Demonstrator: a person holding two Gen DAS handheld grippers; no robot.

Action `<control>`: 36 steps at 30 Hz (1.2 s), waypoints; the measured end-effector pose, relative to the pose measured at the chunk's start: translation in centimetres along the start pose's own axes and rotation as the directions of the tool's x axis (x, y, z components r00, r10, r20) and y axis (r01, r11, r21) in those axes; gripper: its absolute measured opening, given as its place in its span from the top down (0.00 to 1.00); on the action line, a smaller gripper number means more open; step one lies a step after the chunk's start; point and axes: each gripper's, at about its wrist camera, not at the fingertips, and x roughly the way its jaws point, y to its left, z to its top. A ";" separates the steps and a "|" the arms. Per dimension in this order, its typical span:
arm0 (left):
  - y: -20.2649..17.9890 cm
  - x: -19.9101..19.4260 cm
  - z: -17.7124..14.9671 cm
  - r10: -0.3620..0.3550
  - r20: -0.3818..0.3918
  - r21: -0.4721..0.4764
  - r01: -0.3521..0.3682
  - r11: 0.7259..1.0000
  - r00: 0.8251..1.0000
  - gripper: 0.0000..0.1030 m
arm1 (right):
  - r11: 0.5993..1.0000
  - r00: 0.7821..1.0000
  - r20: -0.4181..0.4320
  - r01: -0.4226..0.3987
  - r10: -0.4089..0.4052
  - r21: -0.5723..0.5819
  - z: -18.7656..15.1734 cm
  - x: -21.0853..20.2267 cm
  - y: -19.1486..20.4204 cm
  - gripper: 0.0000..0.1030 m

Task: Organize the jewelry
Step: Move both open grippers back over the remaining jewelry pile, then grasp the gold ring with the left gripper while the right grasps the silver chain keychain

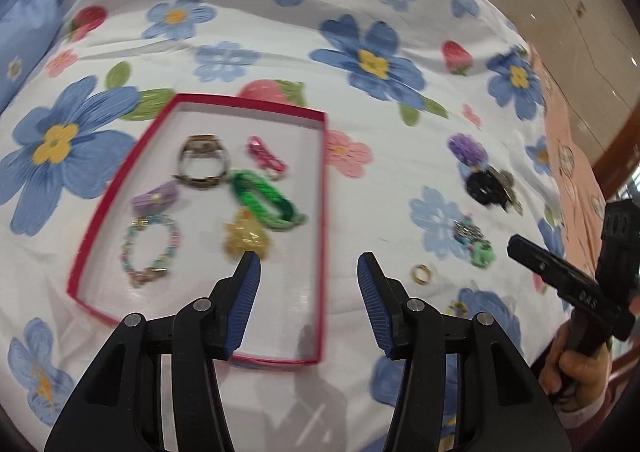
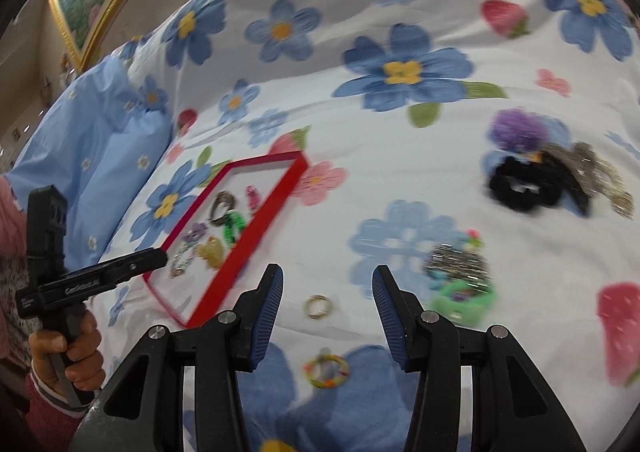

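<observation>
Right wrist view: the right gripper (image 2: pixel 328 286) is half open and holds nothing; the gold ring (image 2: pixel 317 306) lies on the bedspread (image 2: pixel 400 180) right between its fingers, nearer this hand; farther left, the left gripper (image 1: pixel 309 266) gapes empty over the red tray (image 1: pixel 325 212).

Left tool (image 1: pixel 309 266): jaws parted, nothing between the blue ribbed pads (image 1: pixel 248 284), tilted downward. Seen from the right wrist view, its black body juts in from the left edge, gripped by the left hand (image 2: pixel 66 352) around the handle; dark red cuff at the wrist.

Right tool (image 2: pixel 328 280): jaws parted about as wide, empty, also tilted down. From the left wrist view, the right hand (image 1: pixel 576 372) wraps its handle at the lower right edge.
</observation>
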 end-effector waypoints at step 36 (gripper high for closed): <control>-11.3 10.6 -2.0 -0.038 -0.216 0.223 0.087 0.971 0.976 0.48 | 0.988 0.983 -0.113 0.150 -0.146 0.024 1.0 3.7 -8.3 0.67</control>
